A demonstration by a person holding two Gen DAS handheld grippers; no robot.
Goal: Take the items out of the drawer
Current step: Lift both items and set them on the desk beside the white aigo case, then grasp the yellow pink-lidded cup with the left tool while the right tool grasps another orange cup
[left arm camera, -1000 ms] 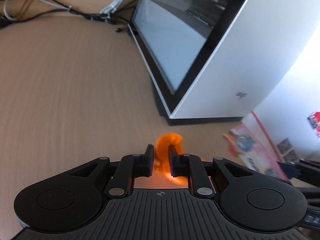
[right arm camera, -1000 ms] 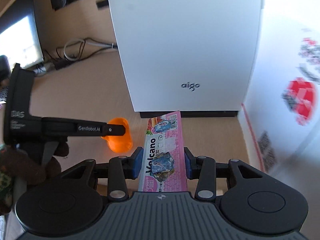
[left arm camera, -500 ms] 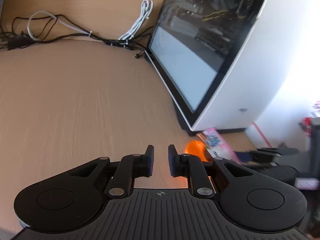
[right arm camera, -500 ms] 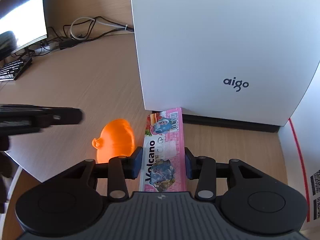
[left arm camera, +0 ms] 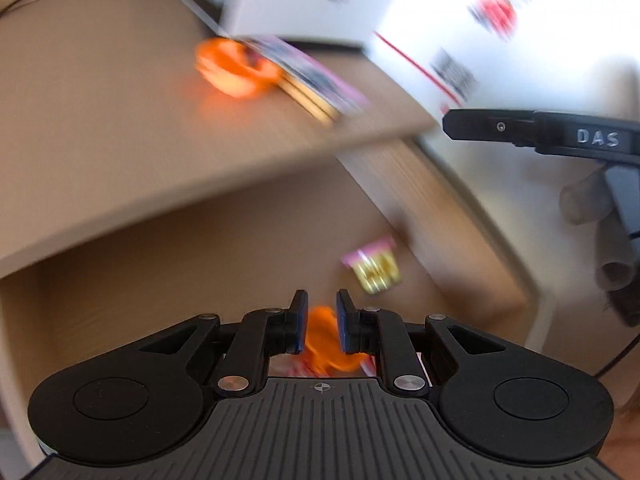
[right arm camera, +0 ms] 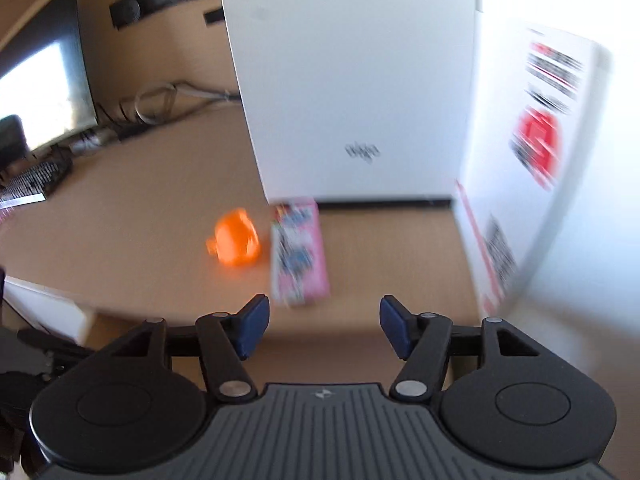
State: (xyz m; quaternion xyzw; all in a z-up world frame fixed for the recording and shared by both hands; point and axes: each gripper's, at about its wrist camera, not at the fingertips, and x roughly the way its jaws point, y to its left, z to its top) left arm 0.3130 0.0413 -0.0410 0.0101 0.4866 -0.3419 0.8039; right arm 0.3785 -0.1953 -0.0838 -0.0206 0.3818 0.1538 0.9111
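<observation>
My left gripper (left arm camera: pixel 322 300) hangs over the open drawer (left arm camera: pixel 180 280), its jaws only a narrow gap apart. A blurred orange item (left arm camera: pixel 324 340) lying in the drawer shows through that gap; the pads do not press on it. A pink and yellow packet (left arm camera: pixel 374 268) lies farther in. On the desk, an orange toy (right arm camera: pixel 236 242) sits beside a pink snack box (right arm camera: pixel 298 252). My right gripper (right arm camera: pixel 324 316) is just short of the box, its jaws opening with nothing between them.
A white computer case (right arm camera: pixel 352 80) stands behind the two items and a white carton (right arm camera: pixel 528 160) walls off the right. A monitor (right arm camera: pixel 44 92), keyboard (right arm camera: pixel 32 184) and cables sit at the far left. The desk edge (left arm camera: pixel 240 184) overhangs the drawer. A right gripper finger (left arm camera: pixel 500 126) reaches in there.
My left gripper left the desktop and now hangs over the open drawer. My right gripper let go of the pink box, spread its jaws and drew back from it.
</observation>
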